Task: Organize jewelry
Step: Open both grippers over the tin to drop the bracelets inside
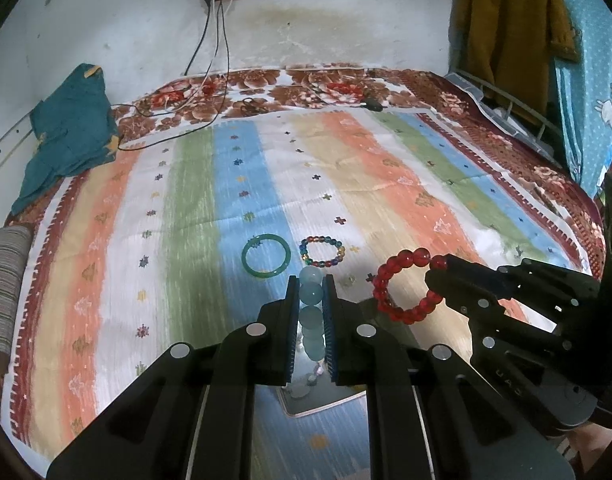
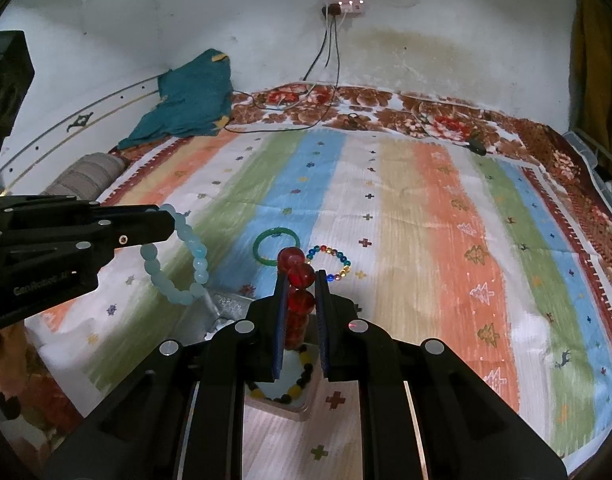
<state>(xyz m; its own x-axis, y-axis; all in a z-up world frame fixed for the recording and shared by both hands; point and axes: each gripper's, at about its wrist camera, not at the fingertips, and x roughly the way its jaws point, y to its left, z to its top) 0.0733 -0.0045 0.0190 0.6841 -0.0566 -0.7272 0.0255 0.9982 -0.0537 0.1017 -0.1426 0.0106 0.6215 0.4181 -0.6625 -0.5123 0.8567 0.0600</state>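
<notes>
Both grippers are clamped on bracelets here, lifted off the striped bedspread; the left gripper has its jaws pinched on a pale blue bead bracelet, and in its own view you only get a column of beads running down between the fingers, the rest of the loop hidden behind the black frame; the right wrist view shows the whole loop hanging from the left gripper at middle left; same deal with the right gripper, jaws closed on a red bead bracelet, mostly edge-on and swallowed by the fingers in its own camera, but plain as a ring at lower right of the left view, sticking out of the right gripper; lying flat on the bedspread, centre of frame, are a green bangle and a multicoloured bead bracelet just beside each other, apart; in the right view the red beads cover part of the bangle; low down under the right gripper there's a pale box or tray with a yellow-and-dark bead bracelet in it, mostly blocked, so I can't tell its shape; something silvery by the blue loop's lower end is too blurry to call; both views are cut off round the edges by the fisheye.
</notes>
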